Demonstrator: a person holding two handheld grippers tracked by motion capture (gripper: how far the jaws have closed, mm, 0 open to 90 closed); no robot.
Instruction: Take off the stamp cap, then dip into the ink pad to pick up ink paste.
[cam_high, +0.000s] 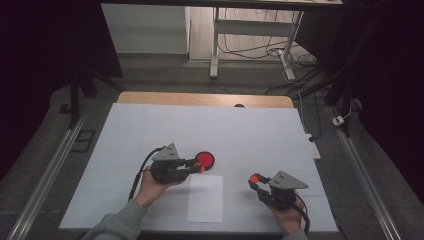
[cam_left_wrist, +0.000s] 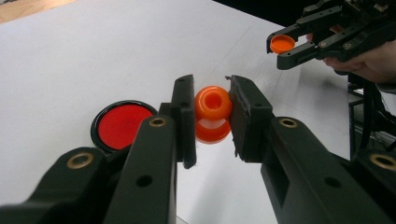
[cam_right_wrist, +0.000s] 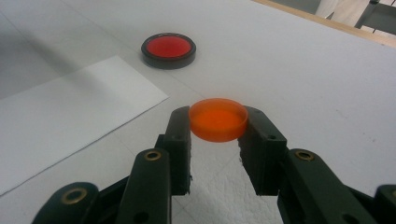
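Left gripper (cam_high: 199, 166): held in the left hand (cam_high: 152, 186), jaws pinched on a small orange bottle (cam_left_wrist: 213, 112), neck pointing back at the camera. Looks like it's being steadied in place so the other hand can work on the opening.

Orange bottle: off the table, caught by its sides between the left jaws, just in front of the red dish. The left gripper view looks straight down the open mouth; from the high view it's only an orange speck at the jaw tips.

Red dish (cam_high: 205, 160): round, black rim, red inside, lying flat on the white table cover (cam_high: 250, 130) just beside the left jaws. My guess is it's a lid or tray parked out of the way.

Paper sheet (cam_high: 205, 198): plain white, flat on the table between the two hands, nothing on it.

Orange cap (cam_right_wrist: 218, 119): gripped edge to edge in the right jaws, hollow side up and kept level, well apart from the bottle. The right gripper view shows it's shallow and see-through-ish; the left gripper view shows it hanging in the air across from the bottle.

Right gripper (cam_high: 254, 178): in the right hand (cam_high: 287, 216), clamped on the cap, aimed toward the left one.
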